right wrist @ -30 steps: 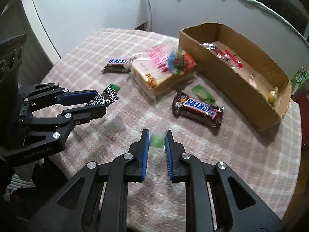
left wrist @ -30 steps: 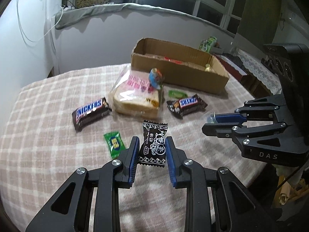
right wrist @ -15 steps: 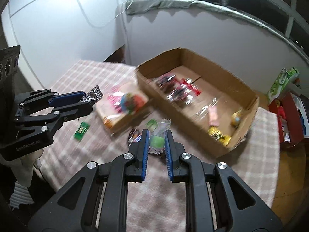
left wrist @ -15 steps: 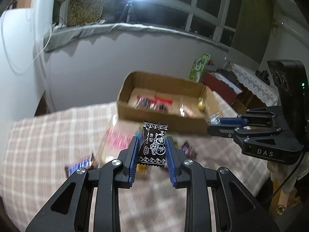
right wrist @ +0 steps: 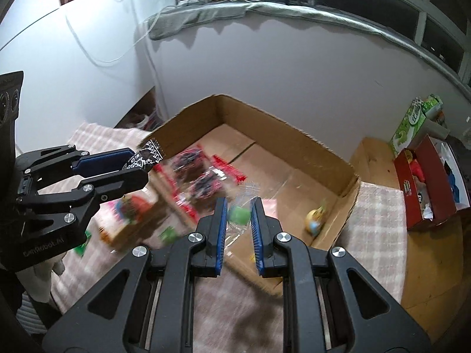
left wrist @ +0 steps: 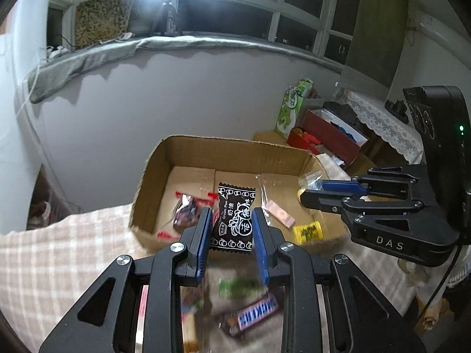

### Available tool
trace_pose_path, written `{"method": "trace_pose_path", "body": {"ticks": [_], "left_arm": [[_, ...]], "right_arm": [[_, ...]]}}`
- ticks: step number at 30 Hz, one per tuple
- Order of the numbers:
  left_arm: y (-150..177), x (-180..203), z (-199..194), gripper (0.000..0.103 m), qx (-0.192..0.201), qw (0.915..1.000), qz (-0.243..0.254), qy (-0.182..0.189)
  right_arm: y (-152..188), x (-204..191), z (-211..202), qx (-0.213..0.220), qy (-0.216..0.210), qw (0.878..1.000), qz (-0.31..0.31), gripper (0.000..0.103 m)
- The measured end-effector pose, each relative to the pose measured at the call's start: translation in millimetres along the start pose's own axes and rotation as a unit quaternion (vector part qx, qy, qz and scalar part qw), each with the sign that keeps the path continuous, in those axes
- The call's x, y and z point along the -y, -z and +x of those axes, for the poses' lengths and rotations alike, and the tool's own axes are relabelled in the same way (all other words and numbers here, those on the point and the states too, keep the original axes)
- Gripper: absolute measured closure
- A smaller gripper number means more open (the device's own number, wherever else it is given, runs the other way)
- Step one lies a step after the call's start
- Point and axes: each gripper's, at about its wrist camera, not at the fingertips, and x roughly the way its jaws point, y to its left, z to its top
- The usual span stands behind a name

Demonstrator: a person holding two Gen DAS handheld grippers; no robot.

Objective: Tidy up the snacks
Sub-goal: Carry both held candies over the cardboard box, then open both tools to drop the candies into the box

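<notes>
Both tools carry a sweet toward the cardboard box [left wrist: 164, 158], and the step in hand looks like the drop into it. The left tool [left wrist: 231, 225] is clamped on a black plum candy [left wrist: 235, 217], held upright by its sides and standing in front of the box's near wall. The right tool [right wrist: 238, 216] is closed on a green candy in a clear wrapper [right wrist: 240, 214], which hangs over the box's near right part, above a yellow sweet [right wrist: 315, 217] on the floor of the box. To do this well, each tool should be past the near wall and over bare cardboard before it lets go, low enough that the light wrappers do not flutter out, and clear of the red packets [right wrist: 203, 176] already lying inside. The two tools sit close side by side, so releasing one at a time would keep them from knocking each other. Both point steeply downward and forward at the box. On the checked table [left wrist: 59, 264] a Snickers bar [left wrist: 253, 311] and other snacks wait, blurred, below the left tool.
</notes>
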Motion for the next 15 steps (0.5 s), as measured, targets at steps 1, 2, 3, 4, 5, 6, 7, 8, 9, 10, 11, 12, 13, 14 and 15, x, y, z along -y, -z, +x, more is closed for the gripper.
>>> {"method": "trace_pose_path", "body": {"ticks": [1,2,3,4,5,6,7,8,9,10,11,12,13,14,15], "left_arm": [[-2.6,-0.3,4.5,0.078,-0.001,1.0000,-0.001,0.000],[-5.7,-0.6,10.0,0.078,-0.003,1.0000,-0.002,0.000],[-8.5,-0.6,15.3,0.078,-0.006,1.0000,-0.004,0.001],[-10.2,-0.9,19.8,0.078,-0.008,1.0000,-0.006,0.002],[-11.9,-1.3,24.7,0.078,-0.011,0.9999,-0.007,0.002],[-13.5,-1.0,29.5,0.078,-0.014,0.9999,-0.009,0.003],[-14.7,-0.8,33.6,0.078,-0.016,0.9998,-0.009,0.003],[-15.8,-0.7,37.4,0.078,-0.018,0.9998,-0.010,0.002],[-16.5,-0.9,40.3,0.078,-0.020,0.9997,-0.011,0.002],[-16.9,-0.7,43.5,0.078,-0.023,0.9997,-0.012,0.003],[-17.2,-0.3,46.6,0.078,-0.026,0.9996,-0.012,0.003],[-18.7,0.5,49.6,0.078,-0.029,0.9995,-0.012,0.003],[-18.9,1.3,51.9,0.078,-0.031,0.9994,-0.012,0.003],[-18.3,2.6,54.0,0.078,-0.035,0.9993,-0.010,0.004],[-19.2,3.0,55.6,0.078,-0.036,0.9993,-0.010,0.003]], "right_arm": [[-2.5,4.6,4.9,-0.002,0.002,1.000,0.003,0.087],[-4.3,8.4,8.9,-0.003,0.004,1.000,0.005,0.087],[-6.6,13.6,14.5,-0.005,0.007,1.000,0.009,0.087],[-8.0,17.3,18.0,-0.006,0.009,1.000,0.011,0.087],[-9.7,21.9,22.6,-0.008,0.011,1.000,0.014,0.087],[-10.2,25.2,26.0,-0.010,0.013,1.000,0.017,0.087],[-10.9,28.0,29.0,-0.011,0.013,1.000,0.019,0.087],[-11.2,30.5,31.8,-0.013,0.014,1.000,0.022,0.087],[-11.4,33.5,35.0,-0.015,0.014,1.000,0.024,0.087],[-11.6,37.0,39.0,-0.017,0.015,0.999,0.026,0.087],[-11.5,39.4,42.3,-0.019,0.017,0.999,0.026,0.087],[-11.4,40.8,44.9,-0.021,0.019,0.999,0.027,0.087],[-11.4,42.6,46.9,-0.022,0.019,0.999,0.029,0.087],[-11.2,44.0,48.6,-0.024,0.019,0.999,0.031,0.087],[-10.7,45.6,50.4,-0.025,0.018,0.999,0.032,0.087]]}}
